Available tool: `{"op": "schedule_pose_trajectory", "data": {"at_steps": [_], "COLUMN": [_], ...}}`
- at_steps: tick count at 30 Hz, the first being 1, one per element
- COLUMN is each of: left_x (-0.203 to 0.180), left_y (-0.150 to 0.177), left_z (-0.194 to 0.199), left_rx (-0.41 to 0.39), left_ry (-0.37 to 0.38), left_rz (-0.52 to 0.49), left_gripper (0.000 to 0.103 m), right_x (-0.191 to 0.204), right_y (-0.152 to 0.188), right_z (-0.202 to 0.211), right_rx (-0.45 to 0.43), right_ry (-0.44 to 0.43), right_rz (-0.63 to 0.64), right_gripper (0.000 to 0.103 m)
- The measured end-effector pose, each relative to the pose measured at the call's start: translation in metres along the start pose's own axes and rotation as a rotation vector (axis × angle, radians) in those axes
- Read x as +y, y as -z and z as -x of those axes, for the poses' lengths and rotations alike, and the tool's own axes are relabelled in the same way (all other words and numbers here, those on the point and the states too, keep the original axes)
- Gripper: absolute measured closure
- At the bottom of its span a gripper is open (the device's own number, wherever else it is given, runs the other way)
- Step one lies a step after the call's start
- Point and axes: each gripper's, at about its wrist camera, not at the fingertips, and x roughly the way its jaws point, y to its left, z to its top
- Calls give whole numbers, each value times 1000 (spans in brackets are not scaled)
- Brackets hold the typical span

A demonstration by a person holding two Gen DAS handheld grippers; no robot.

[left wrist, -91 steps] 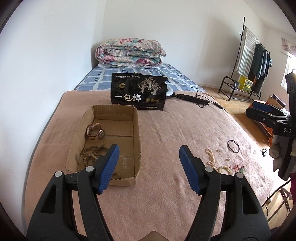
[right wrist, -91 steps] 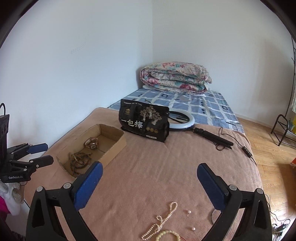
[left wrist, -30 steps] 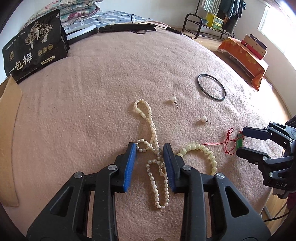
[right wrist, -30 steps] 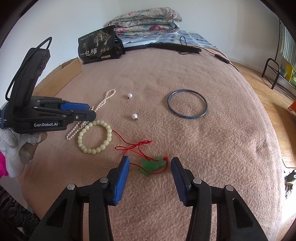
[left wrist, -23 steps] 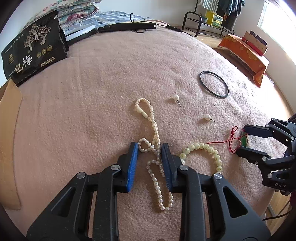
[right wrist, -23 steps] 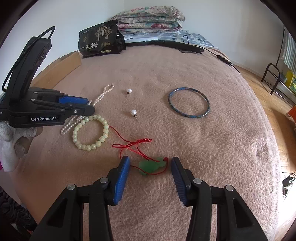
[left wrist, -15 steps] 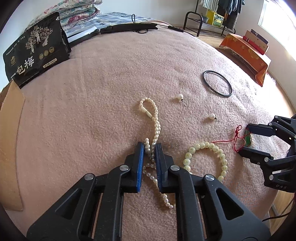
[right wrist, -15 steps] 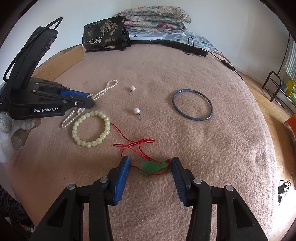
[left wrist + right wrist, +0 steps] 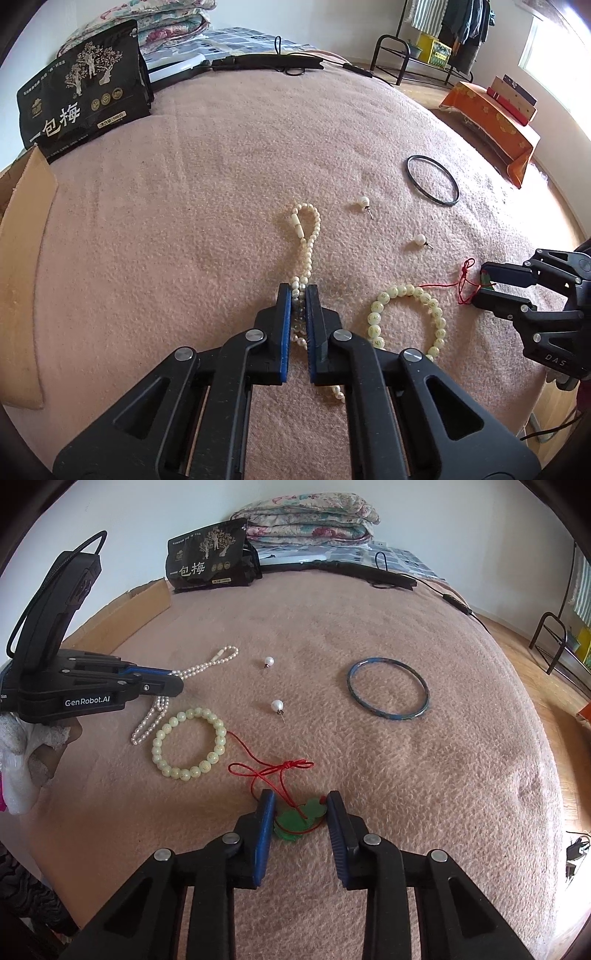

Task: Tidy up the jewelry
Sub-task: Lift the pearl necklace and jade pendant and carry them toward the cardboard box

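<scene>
Pearls of the pearl necklace (image 9: 306, 240) are seen pinched between the blue pads of the left gripper (image 9: 298, 295), whose jaws are nearly together on a doubled stretch of the strand lying on the pink blanket (image 9: 221, 166). The strand is judged light, limp and slippery, so it is likely to sag from both sides of the grip; a hold on the doubled middle is judged safest, with care taken over the thread. The right gripper (image 9: 299, 805) is held with its jaws apart around the green pendant (image 9: 295, 818) on its red cord (image 9: 273, 770), not yet clamped. Only the right wrist view shows the pendant whole and the bangle (image 9: 388, 688) as blue; the left wrist view shows the pinch itself, and the cardboard box (image 9: 26, 236) at far left.
</scene>
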Motion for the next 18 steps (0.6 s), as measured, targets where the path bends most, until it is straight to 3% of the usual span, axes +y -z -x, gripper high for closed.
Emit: {"op": "schedule_pose_trajectory", "data": {"at_steps": [18], "left_x": [17], "left_y": [-4], "left_z": [79], "left_rx": [-138], "left_ry": [11], "left_rz": [45], "left_gripper": [98], "right_x": [10], "right_y": [-13], "right_z": [59], "right_rx": [-105], "right_ry": [3], "right_rz": [-19], "right_gripper": [75]}}
